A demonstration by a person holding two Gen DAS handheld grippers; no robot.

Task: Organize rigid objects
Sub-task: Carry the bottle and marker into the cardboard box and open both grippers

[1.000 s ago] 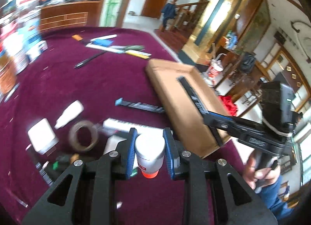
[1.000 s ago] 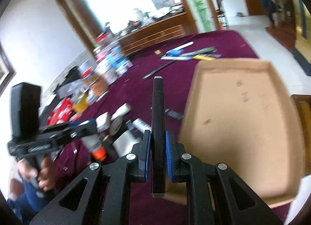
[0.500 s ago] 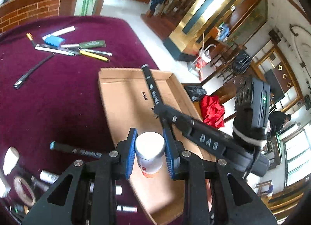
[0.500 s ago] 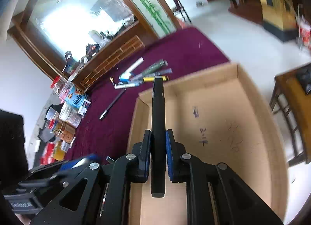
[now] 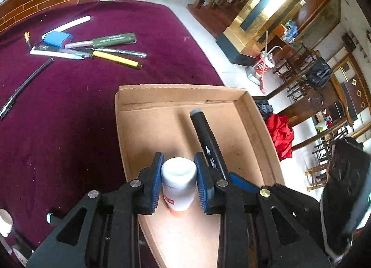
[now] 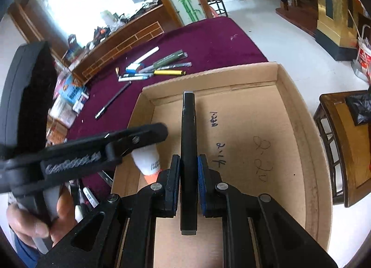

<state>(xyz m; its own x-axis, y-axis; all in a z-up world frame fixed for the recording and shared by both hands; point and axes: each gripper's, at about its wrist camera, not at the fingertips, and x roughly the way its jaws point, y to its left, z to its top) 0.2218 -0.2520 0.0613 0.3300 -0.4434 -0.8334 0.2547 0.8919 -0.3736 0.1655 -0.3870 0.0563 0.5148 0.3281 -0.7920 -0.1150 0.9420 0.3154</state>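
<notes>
Fingers of the left gripper [image 5: 178,181] clamp one white bottle [image 5: 178,183], orange cap down, directly above the single cardboard tray [image 5: 255,115] on the desk [image 5: 69,110].

Right gripper [image 6: 189,176] pinches one black marker [image 6: 189,142], its long axis running ahead, tray floor beneath.

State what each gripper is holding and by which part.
Left gripper clamps a white bottle across its body; right gripper clamps a black marker near its rear half.
</notes>
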